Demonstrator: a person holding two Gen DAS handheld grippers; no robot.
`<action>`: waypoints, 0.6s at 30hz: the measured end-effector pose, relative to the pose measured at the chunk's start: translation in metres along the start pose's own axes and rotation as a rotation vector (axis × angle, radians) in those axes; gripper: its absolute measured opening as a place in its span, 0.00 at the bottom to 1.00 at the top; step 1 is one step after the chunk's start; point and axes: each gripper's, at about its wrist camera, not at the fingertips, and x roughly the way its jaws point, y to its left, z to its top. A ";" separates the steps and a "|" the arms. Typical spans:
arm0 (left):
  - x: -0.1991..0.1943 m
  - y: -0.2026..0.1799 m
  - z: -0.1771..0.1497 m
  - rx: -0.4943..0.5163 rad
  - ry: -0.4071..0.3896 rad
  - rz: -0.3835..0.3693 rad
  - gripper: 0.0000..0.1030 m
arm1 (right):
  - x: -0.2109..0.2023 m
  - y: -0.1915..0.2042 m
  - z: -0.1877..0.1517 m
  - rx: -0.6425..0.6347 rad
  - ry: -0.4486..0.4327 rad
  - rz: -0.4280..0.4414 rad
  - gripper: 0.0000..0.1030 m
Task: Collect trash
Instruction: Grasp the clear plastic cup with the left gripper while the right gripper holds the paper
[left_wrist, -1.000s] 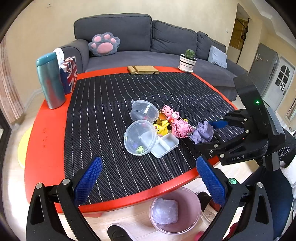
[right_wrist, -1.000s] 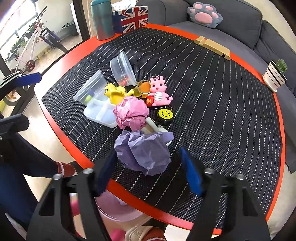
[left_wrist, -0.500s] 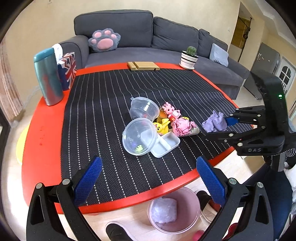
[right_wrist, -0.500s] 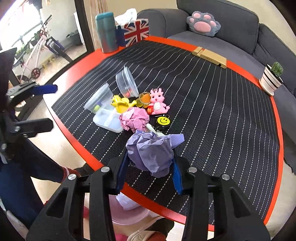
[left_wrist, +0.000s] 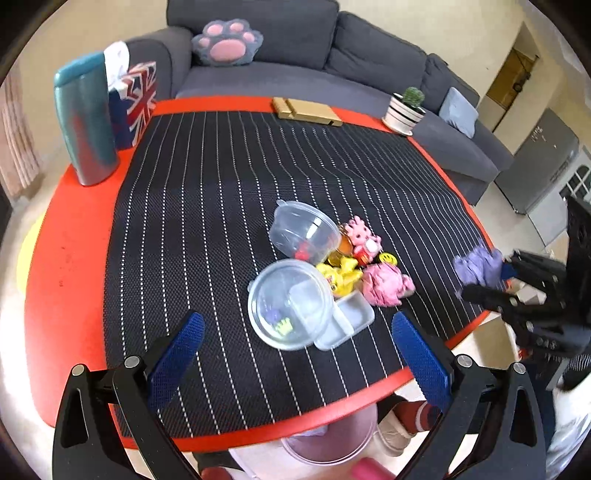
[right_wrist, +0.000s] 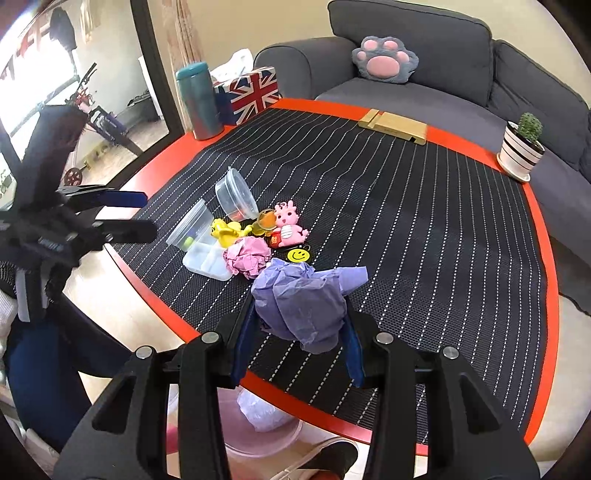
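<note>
A crumpled purple paper ball (right_wrist: 301, 302) hangs a little above the table's near edge, with my right gripper (right_wrist: 299, 332) shut on it; the left wrist view shows the purple paper ball (left_wrist: 478, 266) at the right. A crumpled pink paper ball (right_wrist: 246, 256) lies on the striped mat beside the toys, also the pink paper ball (left_wrist: 386, 284). My left gripper (left_wrist: 295, 343) stands open and empty over the mat's near part, before two clear plastic tubs (left_wrist: 290, 302). A pink bin (right_wrist: 258, 432) with a white wad inside stands on the floor under the table edge.
Small toys (right_wrist: 286, 223) and a white tray (right_wrist: 207, 262) cluster mid-table on the red round table (left_wrist: 66, 266). A teal flask (left_wrist: 86, 118), a flag tissue box (left_wrist: 138, 99), a wooden block (left_wrist: 306, 110) and a potted cactus (left_wrist: 404, 110) line the far rim. A person's legs and shoes are below.
My right gripper closed on the purple paper ball and lifted it off the mat toward the table edge. The left gripper shifted across the table, still open.
</note>
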 end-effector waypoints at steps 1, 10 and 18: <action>0.003 0.003 0.003 -0.016 0.010 -0.006 0.95 | -0.001 -0.001 0.000 0.004 -0.002 0.000 0.40; 0.028 0.017 0.011 -0.164 0.097 -0.105 0.95 | -0.002 -0.003 0.000 0.014 -0.004 -0.001 0.40; 0.043 0.020 0.012 -0.228 0.130 -0.153 0.94 | -0.004 -0.007 -0.003 0.024 -0.005 -0.005 0.40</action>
